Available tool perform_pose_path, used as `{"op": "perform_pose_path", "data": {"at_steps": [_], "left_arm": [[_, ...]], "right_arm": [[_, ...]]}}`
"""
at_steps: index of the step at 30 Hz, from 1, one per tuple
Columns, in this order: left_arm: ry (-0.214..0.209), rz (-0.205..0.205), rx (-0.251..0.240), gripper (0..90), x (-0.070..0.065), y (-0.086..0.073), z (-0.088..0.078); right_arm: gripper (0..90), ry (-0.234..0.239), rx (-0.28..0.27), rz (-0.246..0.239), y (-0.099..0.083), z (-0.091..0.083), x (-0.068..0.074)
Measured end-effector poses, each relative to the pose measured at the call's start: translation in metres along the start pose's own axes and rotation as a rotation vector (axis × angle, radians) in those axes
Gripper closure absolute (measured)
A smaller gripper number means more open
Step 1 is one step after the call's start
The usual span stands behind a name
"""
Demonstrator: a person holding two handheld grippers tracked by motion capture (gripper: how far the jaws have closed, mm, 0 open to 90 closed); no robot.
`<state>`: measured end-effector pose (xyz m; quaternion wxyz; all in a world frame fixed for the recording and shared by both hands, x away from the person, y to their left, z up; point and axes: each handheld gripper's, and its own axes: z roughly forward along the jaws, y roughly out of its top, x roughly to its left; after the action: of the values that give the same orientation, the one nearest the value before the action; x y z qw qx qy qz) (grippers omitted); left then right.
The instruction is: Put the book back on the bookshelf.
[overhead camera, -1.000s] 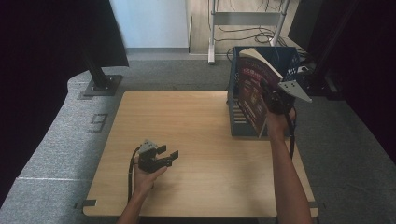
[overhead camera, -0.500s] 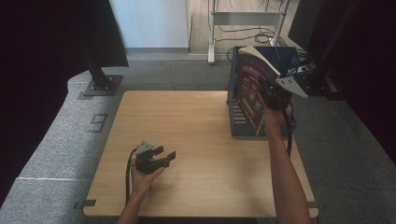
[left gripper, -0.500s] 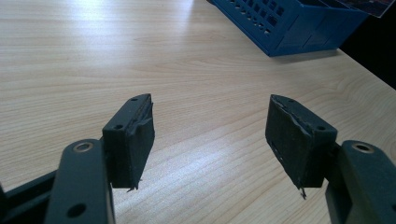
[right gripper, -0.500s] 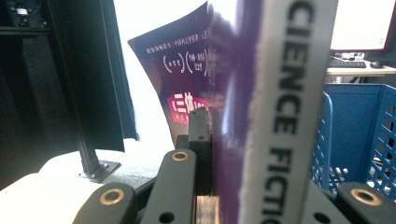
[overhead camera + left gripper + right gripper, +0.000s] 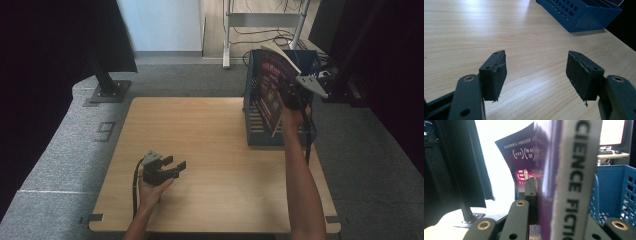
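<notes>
Holding book [image 5: 274, 85] over blue crate [image 5: 255, 127].

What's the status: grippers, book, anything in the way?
Right gripper shut on book above blue crate. Left gripper open, empty, near table. Nothing blocking.

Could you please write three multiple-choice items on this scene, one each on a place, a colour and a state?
1. Where is the book?
A. flat on the table
B. held up at the crate
C. on the floor

2. What colour is the crate?
A. blue
B. red
C. white

3. How does the left gripper stand?
A. shut on the book
B. shut on a cable
C. open, with nothing in it

Answers: 1 B, the right gripper clamps the book upright above the crate's front wall. 2 A, its slotted walls are blue in each view. 3 C, the left gripper view shows bare table between its parted pads.
</notes>
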<state>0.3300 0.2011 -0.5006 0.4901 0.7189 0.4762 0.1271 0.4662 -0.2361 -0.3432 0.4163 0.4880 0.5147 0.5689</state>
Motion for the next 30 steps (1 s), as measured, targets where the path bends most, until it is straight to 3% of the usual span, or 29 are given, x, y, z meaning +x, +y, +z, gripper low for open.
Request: {"op": "perform_pose_path", "data": {"at_steps": [23,30], "left_arm": [[0.002,-0.011,0.000,33.3,0.004,-0.001,0.000],[0.004,-0.015,-0.003,33.4,0.006,-0.001,0.000]], "right_arm": [[81.3,-0.016,0.003,-0.012,-0.015,0.026,0.001],[81.3,-0.026,0.016,-0.039,-0.017,0.034,0.003]]}}
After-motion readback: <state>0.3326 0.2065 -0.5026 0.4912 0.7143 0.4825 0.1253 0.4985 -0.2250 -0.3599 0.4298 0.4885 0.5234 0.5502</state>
